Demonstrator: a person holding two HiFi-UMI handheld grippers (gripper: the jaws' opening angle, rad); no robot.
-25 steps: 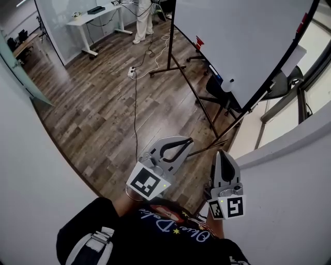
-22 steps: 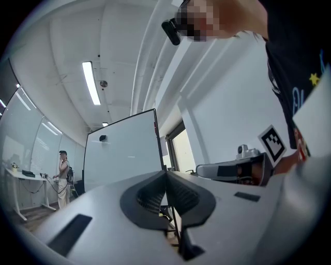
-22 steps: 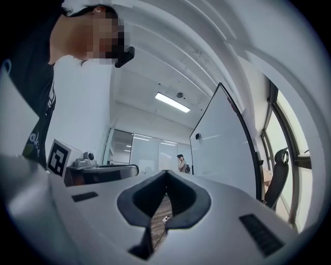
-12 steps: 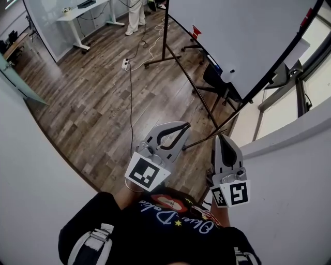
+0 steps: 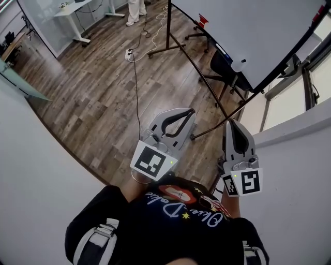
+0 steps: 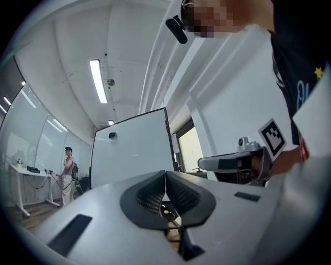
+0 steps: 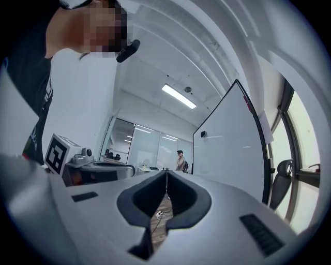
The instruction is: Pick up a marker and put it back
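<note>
No marker shows clearly in any view. A large whiteboard (image 5: 248, 31) on a black rolling stand stands ahead and to the right; a small red thing (image 5: 202, 20) and a white round thing (image 5: 239, 64) sit at its lower edge. My left gripper (image 5: 192, 111) is shut with nothing in it and points over the wooden floor toward the stand. My right gripper (image 5: 231, 122) is shut and empty too, beside it near the stand's leg. In the left gripper view the left gripper (image 6: 165, 173) has its jaws meeting before the whiteboard (image 6: 132, 150). The right gripper view shows the right gripper (image 7: 166, 172) closed tip to tip.
A black chair (image 5: 225, 67) stands behind the board. A cable and power strip (image 5: 130, 53) lie on the floor. A person (image 5: 135, 10) stands far off by a white desk (image 5: 77, 8). White walls close in at left (image 5: 36, 171) and right (image 5: 300, 171).
Both grippers have moved forward toward the whiteboard stand, which now lies nearer in the head view. Both stay shut and empty.
</note>
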